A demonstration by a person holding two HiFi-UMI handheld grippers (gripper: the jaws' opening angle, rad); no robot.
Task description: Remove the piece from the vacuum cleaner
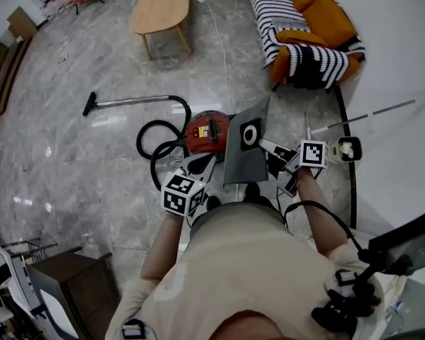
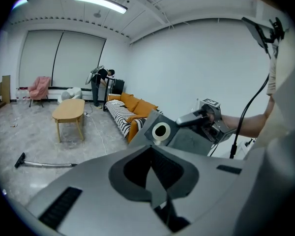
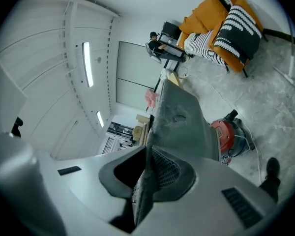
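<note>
A flat grey dust bag (image 1: 246, 151) with a white ring collar (image 1: 250, 134) hangs between both grippers above the red vacuum cleaner (image 1: 207, 132), which sits on the floor. My left gripper (image 1: 210, 170) is shut on the bag's lower left edge, and a grey fold shows between its jaws (image 2: 155, 178). My right gripper (image 1: 269, 149) is shut on the bag's right edge. In the right gripper view the fuzzy bag (image 3: 179, 122) runs straight out from that gripper (image 3: 146, 177). The vacuum cleaner (image 3: 225, 134) lies below it.
The vacuum's black hose (image 1: 152, 144) and wand (image 1: 131, 102) lie left of it on the marble floor. A striped sofa with orange cushions (image 1: 304, 27) and a wooden table (image 1: 161, 6) stand farther off. A dark cabinet (image 1: 71, 275) is at my lower left. A person (image 2: 98, 85) stands far back.
</note>
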